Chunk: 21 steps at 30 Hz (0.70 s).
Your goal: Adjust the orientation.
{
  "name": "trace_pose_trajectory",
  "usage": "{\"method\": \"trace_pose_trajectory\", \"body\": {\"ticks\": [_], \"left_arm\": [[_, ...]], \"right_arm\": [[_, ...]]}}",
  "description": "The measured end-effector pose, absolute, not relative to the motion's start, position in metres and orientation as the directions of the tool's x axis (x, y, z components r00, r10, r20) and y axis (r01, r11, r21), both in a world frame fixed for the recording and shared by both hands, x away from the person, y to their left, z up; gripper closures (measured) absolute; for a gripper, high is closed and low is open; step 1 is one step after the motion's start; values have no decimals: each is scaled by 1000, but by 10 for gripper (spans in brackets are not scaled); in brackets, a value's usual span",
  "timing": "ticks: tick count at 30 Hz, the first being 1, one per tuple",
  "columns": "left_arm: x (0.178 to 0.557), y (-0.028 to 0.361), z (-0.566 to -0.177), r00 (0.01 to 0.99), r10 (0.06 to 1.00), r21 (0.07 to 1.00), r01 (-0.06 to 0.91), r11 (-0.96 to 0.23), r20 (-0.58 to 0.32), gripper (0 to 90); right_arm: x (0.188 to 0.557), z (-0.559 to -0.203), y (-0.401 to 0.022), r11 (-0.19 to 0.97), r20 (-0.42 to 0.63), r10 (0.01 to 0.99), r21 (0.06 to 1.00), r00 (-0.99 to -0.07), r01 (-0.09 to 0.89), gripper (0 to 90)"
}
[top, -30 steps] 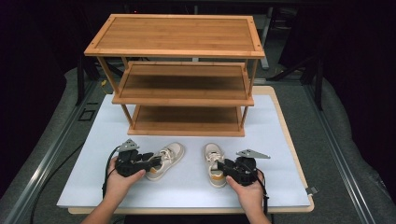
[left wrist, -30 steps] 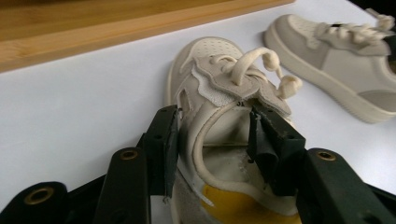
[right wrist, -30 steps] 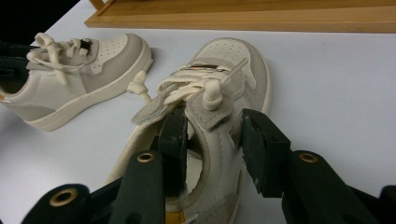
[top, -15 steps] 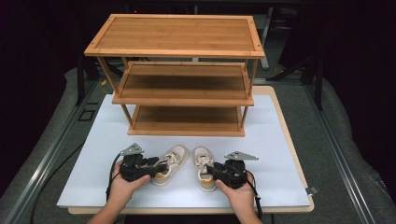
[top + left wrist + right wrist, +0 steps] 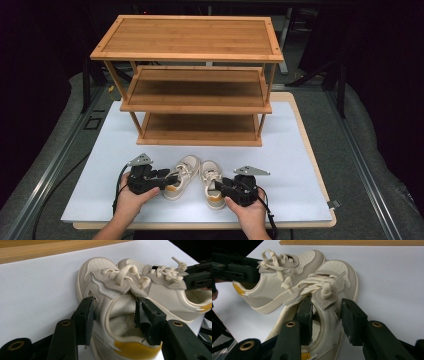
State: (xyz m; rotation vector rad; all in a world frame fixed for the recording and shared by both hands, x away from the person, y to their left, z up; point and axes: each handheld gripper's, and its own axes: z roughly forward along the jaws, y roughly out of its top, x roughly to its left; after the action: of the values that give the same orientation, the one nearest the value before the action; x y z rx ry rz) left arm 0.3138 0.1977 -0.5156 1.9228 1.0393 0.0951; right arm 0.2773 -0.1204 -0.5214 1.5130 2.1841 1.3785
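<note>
Two small cream sneakers with yellow heel tabs lie side by side, toes toward the rack, on the white mat [image 5: 300, 165]. My left gripper [image 5: 170, 181] comes in from the left. In the left gripper view its pads [image 5: 88, 315] sit against both sides of the left shoe's [image 5: 105, 267] collar, with the heel between them; the jaws have just been closing on it. My right gripper [image 5: 217, 186] holds the right shoe [image 5: 210, 172]. In the right gripper view one jaw is inside the opening and the other outside the right shoe's [image 5: 337, 270] side wall.
A three-tier wooden rack [image 5: 192, 107] stands at the back of the mat, all its shelves bare. The mat's front edge runs just below my hands. Dark floor and metal rails flank the table.
The right gripper has carried the right shoe leftward until it lies close beside the left shoe. The left gripper and its shoe shifted only slightly.
</note>
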Motion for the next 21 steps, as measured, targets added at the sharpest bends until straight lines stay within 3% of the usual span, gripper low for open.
{"method": "trace_pose_trajectory", "body": {"ticks": [3,8,21], "left_arm": [[315,194,-517,631,696,740,638,-214,-343,525],[314,187,-521,635,672,728,654,-205,-381,574],[311,179,-523,620,713,750,630,-203,-328,508]], "right_arm": [[280,-522,-119,42,378,800,740,-466,671,621],[283,-523,-112,55,329,825,762,-459,646,626],[292,-526,-109,31,273,868,804,-415,594,648]]}}
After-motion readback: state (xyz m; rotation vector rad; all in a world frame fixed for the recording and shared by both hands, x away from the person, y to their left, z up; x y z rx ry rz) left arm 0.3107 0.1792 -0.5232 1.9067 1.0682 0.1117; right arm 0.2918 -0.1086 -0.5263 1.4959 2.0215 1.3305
